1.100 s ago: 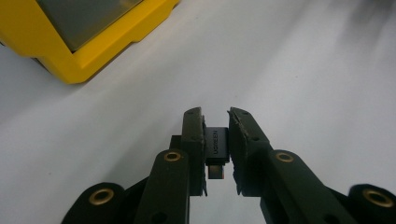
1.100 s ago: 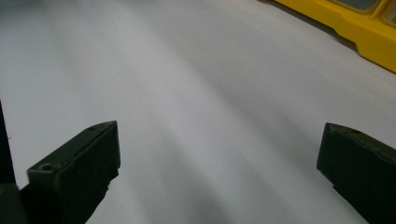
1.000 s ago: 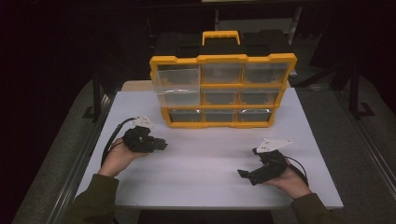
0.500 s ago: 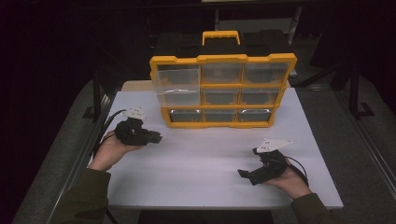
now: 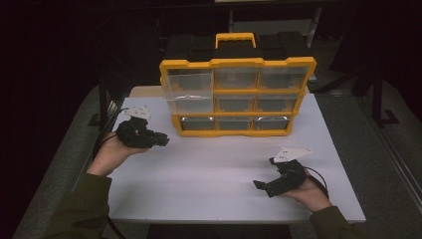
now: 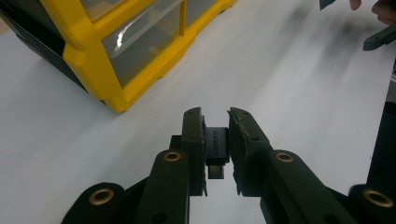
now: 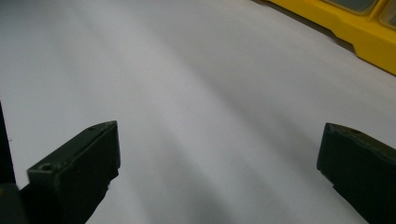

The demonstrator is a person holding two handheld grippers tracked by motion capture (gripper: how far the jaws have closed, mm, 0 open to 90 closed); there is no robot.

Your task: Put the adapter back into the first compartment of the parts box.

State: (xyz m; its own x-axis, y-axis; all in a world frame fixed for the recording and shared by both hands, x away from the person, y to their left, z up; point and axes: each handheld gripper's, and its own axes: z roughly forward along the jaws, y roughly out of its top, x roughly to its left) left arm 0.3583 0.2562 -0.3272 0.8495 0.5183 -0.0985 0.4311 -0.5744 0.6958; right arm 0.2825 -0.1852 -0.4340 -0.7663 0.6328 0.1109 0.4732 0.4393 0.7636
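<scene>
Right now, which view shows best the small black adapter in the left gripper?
The left gripper view: the adapter sits close up, clamped between the jaws. In the high view the left gripper is too small to show it.

The desk [image 5: 219, 174] is plain white. On it stands an organiser case [image 5: 238, 97] with a yellow frame, a yellow handle and clear drawer fronts, backed in black. Both hand-held grippers are black: the left hand-held gripper [image 6: 216, 140] pinches a small black adapter [image 6: 217, 147] (faint pale lettering, unreadable), and the right hand-held gripper [image 5: 263, 185] carries a pale grey plate. The sleeves [image 5: 79, 209] are olive green.
</scene>
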